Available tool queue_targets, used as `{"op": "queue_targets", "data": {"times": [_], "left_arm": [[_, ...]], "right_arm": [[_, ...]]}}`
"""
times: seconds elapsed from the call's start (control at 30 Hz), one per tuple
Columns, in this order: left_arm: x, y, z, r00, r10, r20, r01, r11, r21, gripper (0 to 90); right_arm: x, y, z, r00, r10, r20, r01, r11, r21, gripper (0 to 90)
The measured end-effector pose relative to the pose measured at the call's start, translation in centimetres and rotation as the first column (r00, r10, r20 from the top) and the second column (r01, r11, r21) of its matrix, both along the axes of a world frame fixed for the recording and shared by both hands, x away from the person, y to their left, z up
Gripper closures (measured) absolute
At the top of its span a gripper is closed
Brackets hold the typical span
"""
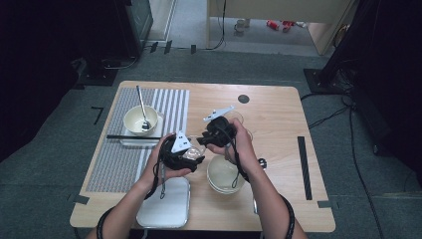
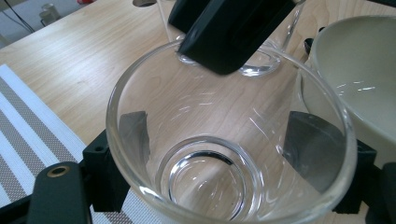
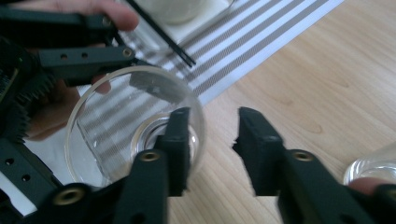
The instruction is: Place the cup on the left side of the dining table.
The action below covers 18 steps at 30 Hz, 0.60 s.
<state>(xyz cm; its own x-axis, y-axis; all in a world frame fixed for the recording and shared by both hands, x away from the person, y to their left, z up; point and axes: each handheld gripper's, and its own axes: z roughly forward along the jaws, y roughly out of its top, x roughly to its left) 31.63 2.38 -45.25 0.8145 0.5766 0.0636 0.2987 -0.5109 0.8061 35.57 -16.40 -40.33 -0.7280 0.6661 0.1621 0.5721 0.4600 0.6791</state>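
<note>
Two tools meet over the worktop's middle. Left tool [image 1: 185, 154] is clamped on a glass [image 2: 231, 149], pads on its outer walls, held tilted just above the wood, near the mat's [image 1: 124, 164] right edge. Right tool [image 3: 210, 140] is spread wide: one jaw dips inside the rim, the other stays outside, so no pinch yet. Judging progress: glass is up off the worktop, handover approx. half done; right must close on the wall, then left lets go. Second glass [image 3: 373, 170] & bowl [image 2: 359, 74] wait close by, towards the right edge.
</note>
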Motion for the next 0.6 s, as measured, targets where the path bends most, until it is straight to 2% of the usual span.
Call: {"op": "queue_targets", "data": {"times": [0.07,0.13,0.2,0.23,0.37,0.6], "left_arm": [[0.0,0.3,0.1,1.0000,0.002,-0.006,-0.002,1.0000,-0.003,19.8],[0.0,0.5,0.1,0.9999,0.002,-0.011,-0.002,1.0000,-0.010,19.8],[0.1,0.7,0.2,0.9999,0.000,-0.016,0.000,1.0000,-0.001,19.8],[0.1,0.7,0.1,0.9999,0.003,-0.017,-0.003,1.0000,0.001,19.8],[0.4,1.4,0.0,0.9990,0.017,-0.041,-0.018,0.9995,-0.024,19.8],[0.7,2.9,0.2,0.9974,0.045,-0.057,-0.048,0.9977,-0.048,19.8]], "right_arm": [[-0.1,-0.7,0.1,0.9994,-0.027,0.020,0.026,0.999,0.033,50.3],[-0.2,-1.2,0.1,0.9990,-0.039,0.023,0.037,0.997,0.067,45.1],[-0.5,-1.4,0.2,0.9987,-0.033,0.038,0.029,0.995,0.096,38.9],[-0.7,-1.6,0.3,0.9968,-0.062,0.051,0.056,0.993,0.100,35.0],[-1.1,-2.5,0.9,0.9882,-0.129,0.083,0.113,0.978,0.173,29.3],[-2.0,-4.4,1.4,0.9802,-0.171,0.100,0.149,0.970,0.195,19.0]]}}
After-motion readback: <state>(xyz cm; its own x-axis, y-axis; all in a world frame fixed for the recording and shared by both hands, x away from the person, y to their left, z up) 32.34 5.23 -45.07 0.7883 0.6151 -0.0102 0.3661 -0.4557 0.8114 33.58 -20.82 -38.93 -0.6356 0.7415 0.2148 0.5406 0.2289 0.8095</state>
